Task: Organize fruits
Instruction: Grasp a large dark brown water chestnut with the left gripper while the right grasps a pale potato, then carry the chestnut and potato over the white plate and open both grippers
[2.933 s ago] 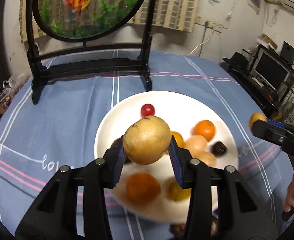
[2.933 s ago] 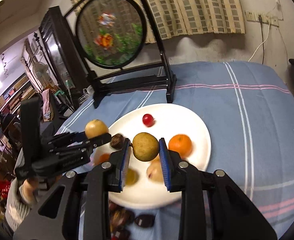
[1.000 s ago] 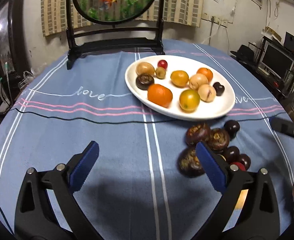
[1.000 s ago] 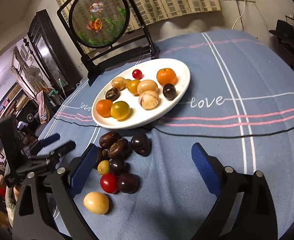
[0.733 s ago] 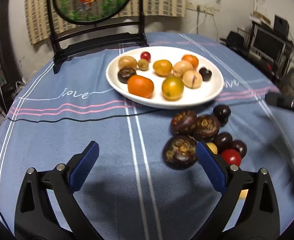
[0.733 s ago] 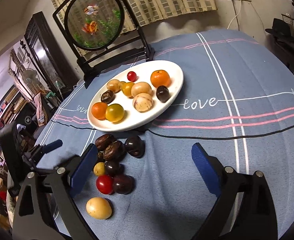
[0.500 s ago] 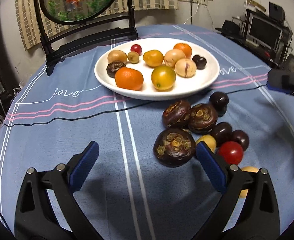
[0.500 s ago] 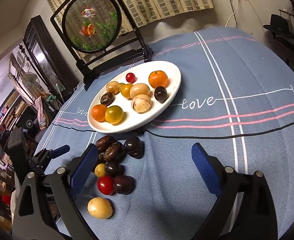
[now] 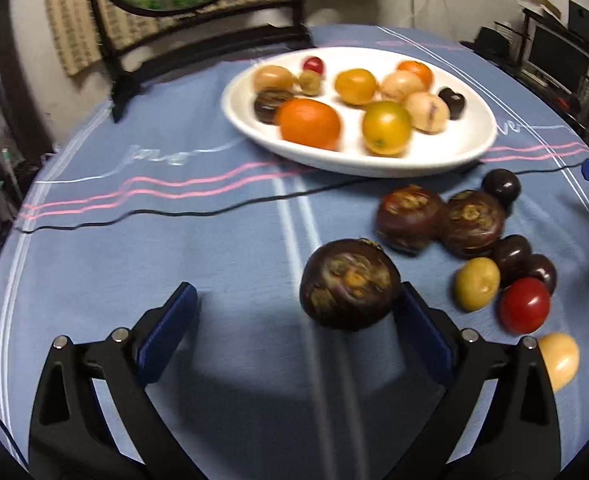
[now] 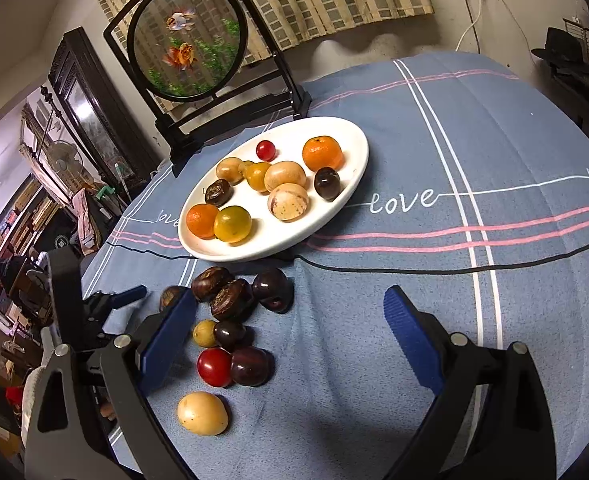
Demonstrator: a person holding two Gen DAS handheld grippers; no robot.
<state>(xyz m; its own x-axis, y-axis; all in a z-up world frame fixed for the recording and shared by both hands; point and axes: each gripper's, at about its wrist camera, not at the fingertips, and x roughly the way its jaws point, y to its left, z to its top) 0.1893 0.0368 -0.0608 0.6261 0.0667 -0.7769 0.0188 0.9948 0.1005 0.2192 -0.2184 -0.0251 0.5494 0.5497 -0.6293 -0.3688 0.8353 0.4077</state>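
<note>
A white oval plate (image 9: 434, 162) holds several fruits: oranges, yellow and tan ones, a red cherry tomato and dark ones. In front of it, loose fruits lie on the blue cloth. My left gripper (image 9: 294, 332) is open low over the cloth, with a dark brown water chestnut (image 9: 350, 284) between its fingers, close against the right pad. Two more chestnuts (image 9: 442, 220), a red tomato (image 9: 524, 304) and a pale yellow fruit (image 9: 558, 358) lie to the right. My right gripper (image 10: 290, 332) is open above the cloth, with nothing between its fingers. The plate (image 10: 270, 254) and loose pile (image 10: 230, 320) sit ahead and left of it.
A round fish-painted screen on a black stand (image 10: 190, 40) rises behind the plate. The left gripper (image 10: 122, 298) shows at the pile's left side. The round table drops off on all sides, with furniture and electronics (image 9: 554, 56) beyond.
Both grippers earlier held a fruit above the plate; now both are open and drawn back. The left one has dropped and closed in on the loose pile until a chestnut sits between its fingers.
</note>
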